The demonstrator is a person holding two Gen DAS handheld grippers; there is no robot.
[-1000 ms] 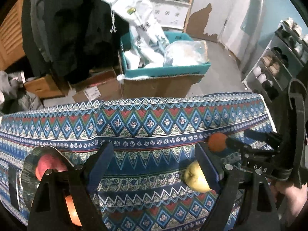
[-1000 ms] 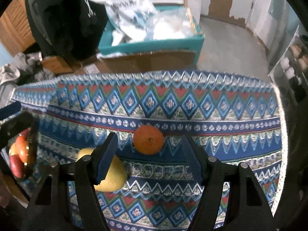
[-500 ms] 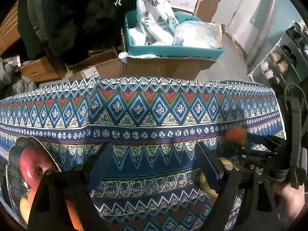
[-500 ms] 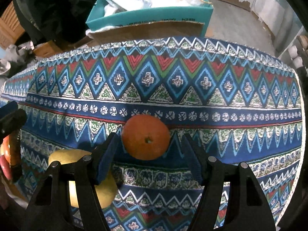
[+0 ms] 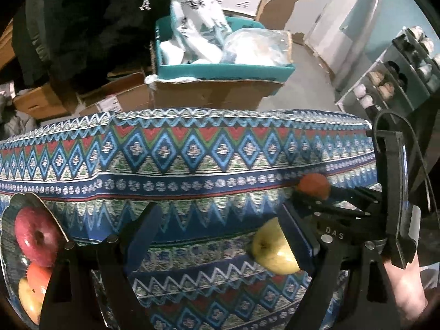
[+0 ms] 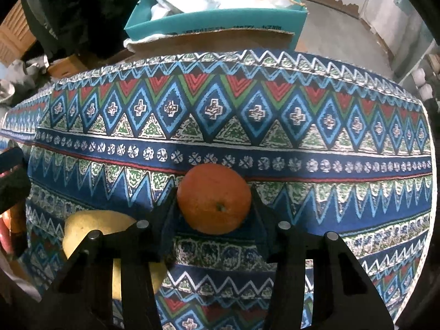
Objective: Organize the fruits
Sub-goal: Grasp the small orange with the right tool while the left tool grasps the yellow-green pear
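My right gripper (image 6: 213,209) is shut on an orange (image 6: 214,198) that rests on the patterned tablecloth (image 6: 275,126); both pads press its sides. A yellow apple (image 6: 93,228) lies just left of it. In the left wrist view the same orange (image 5: 313,185) shows in the right gripper (image 5: 310,196), and the yellow apple (image 5: 272,250) sits beside my left gripper's right finger. My left gripper (image 5: 220,220) stands open over bare cloth with nothing between its fingers. A dark plate (image 5: 33,200) at the far left holds a red apple (image 5: 35,239) and two more fruits.
Behind the table's far edge stands a teal box (image 5: 220,68) full of plastic bags on a cardboard box (image 5: 214,96). Dark clothing (image 5: 82,27) hangs at the back left. A shoe rack (image 5: 398,77) is at the right. A person's hand (image 5: 404,288) holds the right gripper.
The right gripper came down over the orange and its jaws closed on it. The left gripper sank toward the cloth and stayed open.
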